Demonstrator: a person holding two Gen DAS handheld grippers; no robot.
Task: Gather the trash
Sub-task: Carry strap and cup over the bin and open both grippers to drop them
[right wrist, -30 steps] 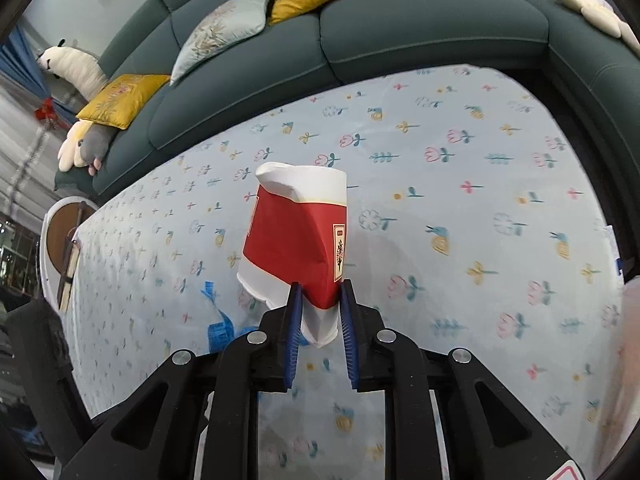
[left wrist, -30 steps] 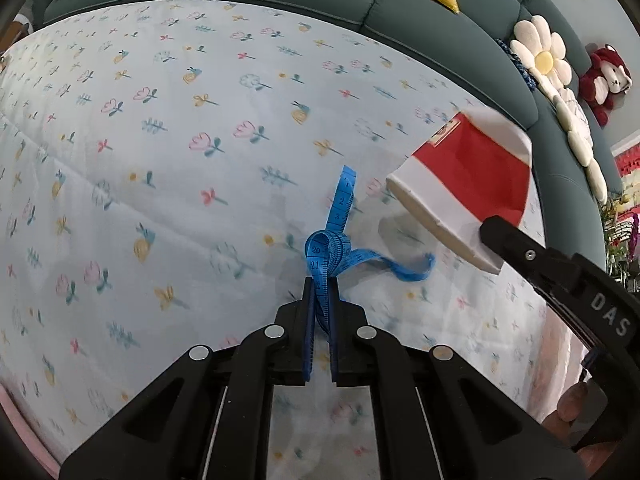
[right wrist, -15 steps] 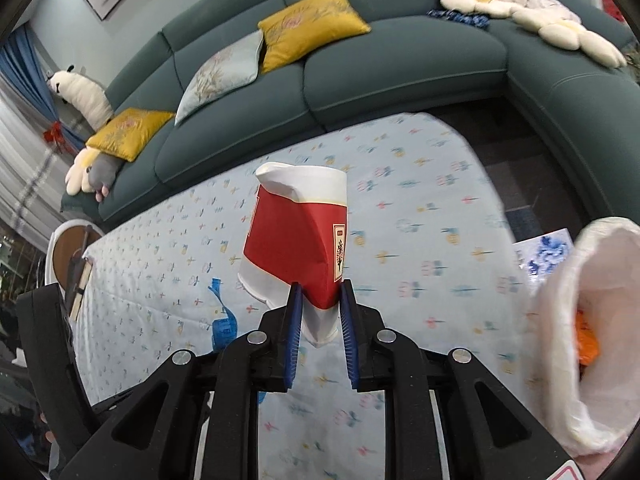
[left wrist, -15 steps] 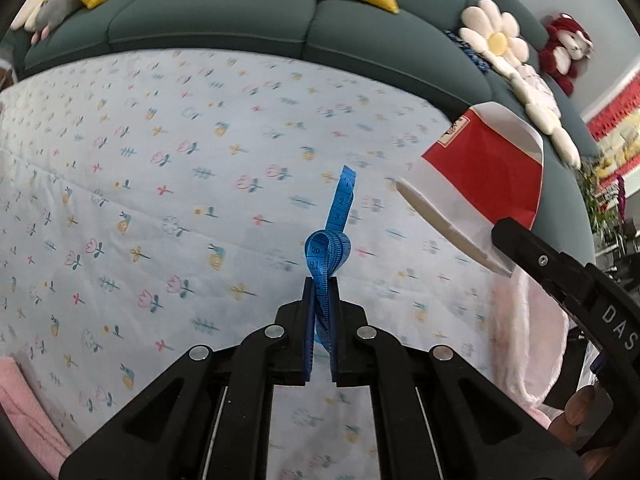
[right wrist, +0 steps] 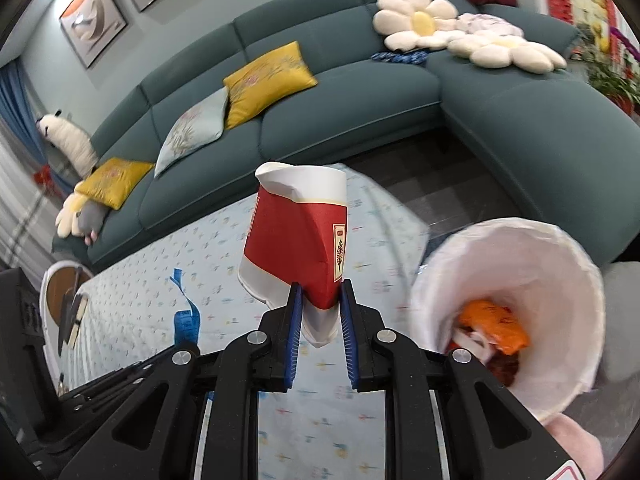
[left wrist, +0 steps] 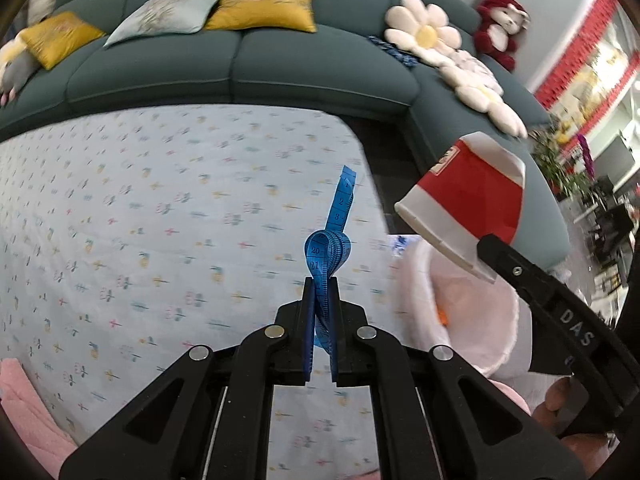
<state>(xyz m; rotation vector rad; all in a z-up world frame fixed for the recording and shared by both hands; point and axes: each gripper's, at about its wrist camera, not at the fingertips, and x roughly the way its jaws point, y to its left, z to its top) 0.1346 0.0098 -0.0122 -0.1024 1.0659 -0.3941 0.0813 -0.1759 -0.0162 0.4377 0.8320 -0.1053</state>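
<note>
My left gripper (left wrist: 321,286) is shut on a blue measuring tape (left wrist: 332,236), held up above the floral tablecloth (left wrist: 160,220); the tape also shows in the right wrist view (right wrist: 185,316). My right gripper (right wrist: 319,294) is shut on a crushed red and white paper cup (right wrist: 298,240), held in the air; the cup shows at the right of the left wrist view (left wrist: 472,200). A white-lined trash bin (right wrist: 520,264) stands to the right, just off the table's end, with orange and white trash inside; it lies below the cup in the left wrist view (left wrist: 472,320).
A dark green corner sofa (right wrist: 360,92) with yellow and pale cushions wraps behind and to the right of the table. Flower cushions (right wrist: 416,20) and a red plush toy lie on it. Pink cloth (left wrist: 28,404) lies at the table's near left. A small round side table (right wrist: 64,292) stands far left.
Both grippers have lifted and swung right with their loads. The tape has come fully off the cloth. The trash bin has come into view beside the cup.
</note>
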